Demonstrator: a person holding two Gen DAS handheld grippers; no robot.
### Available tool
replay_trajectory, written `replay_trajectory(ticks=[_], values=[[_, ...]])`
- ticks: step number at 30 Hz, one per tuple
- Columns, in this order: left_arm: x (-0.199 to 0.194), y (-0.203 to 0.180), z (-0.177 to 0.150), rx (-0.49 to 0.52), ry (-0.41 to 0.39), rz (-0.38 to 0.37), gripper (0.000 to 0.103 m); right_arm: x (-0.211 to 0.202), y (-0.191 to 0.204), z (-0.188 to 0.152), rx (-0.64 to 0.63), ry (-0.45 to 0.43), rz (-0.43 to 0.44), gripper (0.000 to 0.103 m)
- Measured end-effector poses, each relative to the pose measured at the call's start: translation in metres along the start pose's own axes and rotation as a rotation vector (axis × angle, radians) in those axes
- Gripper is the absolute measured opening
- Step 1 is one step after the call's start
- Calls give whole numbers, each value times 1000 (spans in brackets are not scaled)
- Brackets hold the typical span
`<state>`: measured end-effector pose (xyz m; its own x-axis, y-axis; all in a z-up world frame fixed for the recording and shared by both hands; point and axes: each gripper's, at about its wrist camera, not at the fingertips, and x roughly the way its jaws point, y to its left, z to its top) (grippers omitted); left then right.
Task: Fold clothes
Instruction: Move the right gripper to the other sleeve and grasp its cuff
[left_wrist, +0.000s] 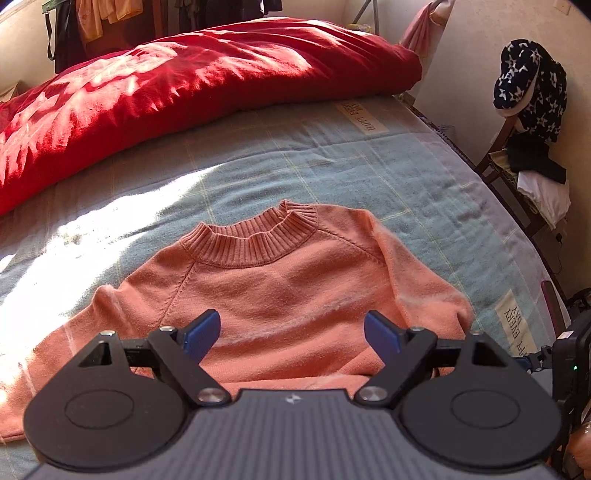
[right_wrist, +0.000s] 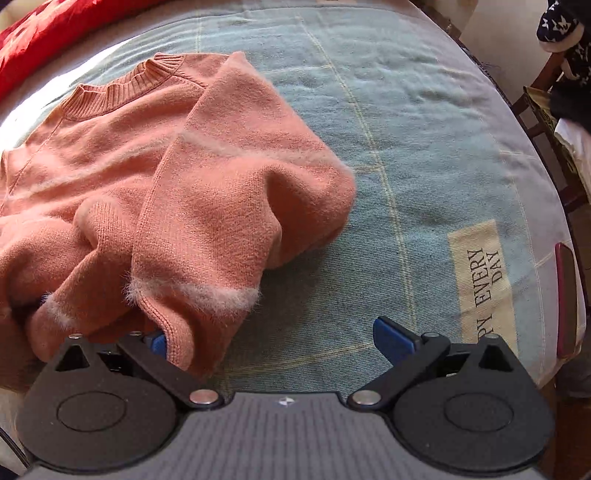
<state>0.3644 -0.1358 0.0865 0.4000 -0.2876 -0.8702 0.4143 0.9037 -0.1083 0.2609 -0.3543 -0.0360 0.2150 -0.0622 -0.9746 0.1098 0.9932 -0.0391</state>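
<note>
Sleeve fold in hand on a salmon-pink sweater (left_wrist: 280, 280) laid collar-away on the bed.

The right sleeve (right_wrist: 221, 206) is seen bunched across the body, its cuff draped over one pad of the right gripper (right_wrist: 273, 339), whose jaws stand wide, so nothing is judged to be clamped; the left gripper (left_wrist: 291, 332) is held wide and empty above the chest; the next move is judged to call for the sleeve to be laid flat and straight across the body, the loose knit being liable to slide and bunch; the surface is a soft pale-blue checked bedcover (left_wrist: 332, 162) with printed patches; a red quilt (left_wrist: 184, 85) is heaped beyond the collar; a chair piled with clothes (left_wrist: 528, 155) stands against the wall.
</note>
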Motion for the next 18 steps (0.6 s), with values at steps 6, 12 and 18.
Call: replay_trajectory(ticks=[6, 12, 18], values=[[-9, -2, 14, 11, -18, -2, 85, -5, -7, 3, -94, -37, -116, 103], [-11, 2, 24, -21, -31, -6, 85, -10, -30, 18, -173, -101, -303, 103], [-6, -1, 28, -16, -23, -1, 85, 6, -58, 43, -210, -108, -389, 103]])
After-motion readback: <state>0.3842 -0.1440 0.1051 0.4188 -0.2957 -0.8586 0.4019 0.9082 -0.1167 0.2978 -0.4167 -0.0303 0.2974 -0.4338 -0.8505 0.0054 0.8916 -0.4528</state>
